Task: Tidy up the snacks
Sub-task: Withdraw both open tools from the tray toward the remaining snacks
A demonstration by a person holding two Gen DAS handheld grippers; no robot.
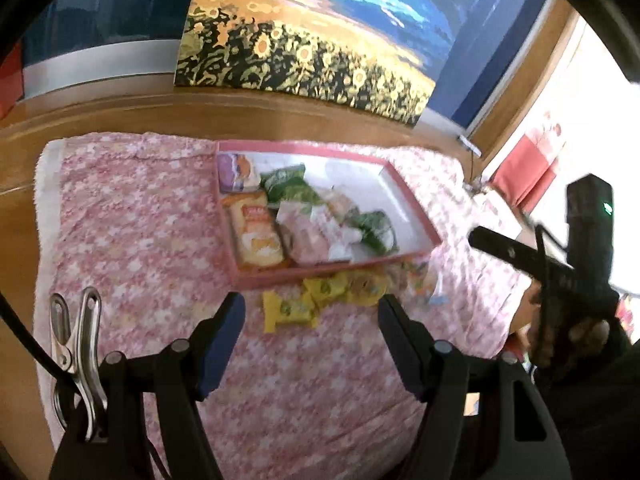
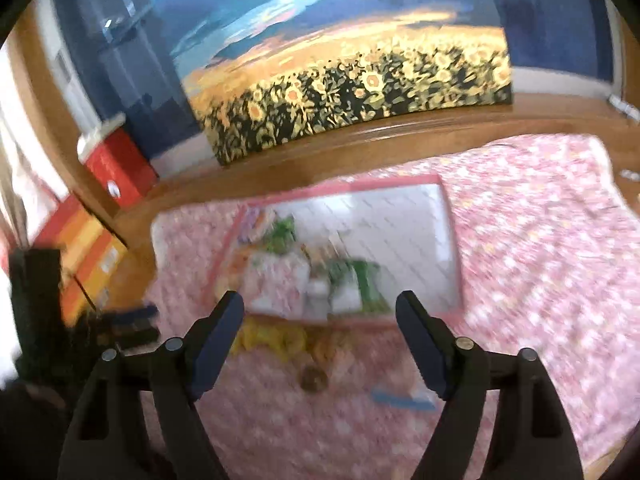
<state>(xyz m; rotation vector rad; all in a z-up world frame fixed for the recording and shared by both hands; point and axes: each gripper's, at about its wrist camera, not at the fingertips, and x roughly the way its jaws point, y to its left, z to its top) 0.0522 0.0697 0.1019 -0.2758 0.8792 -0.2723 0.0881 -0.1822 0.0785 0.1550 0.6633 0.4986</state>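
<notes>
A pink-rimmed shallow box lies on the flowered pink cloth, with several snack packets piled in its left half: green ones, an orange one and a pale pink one. Yellow packets and other loose snacks lie on the cloth just in front of the box. My left gripper hangs open above the yellow packets, nothing between its fingers. My right gripper is open and empty too, short of the box's front edge; that view is blurred.
The pink cloth covers a wooden table. A sunflower painting leans against the blue wall behind. A metal clip hangs at the left gripper's side. The right hand's black device shows at the right edge. Red and orange boxes stand left.
</notes>
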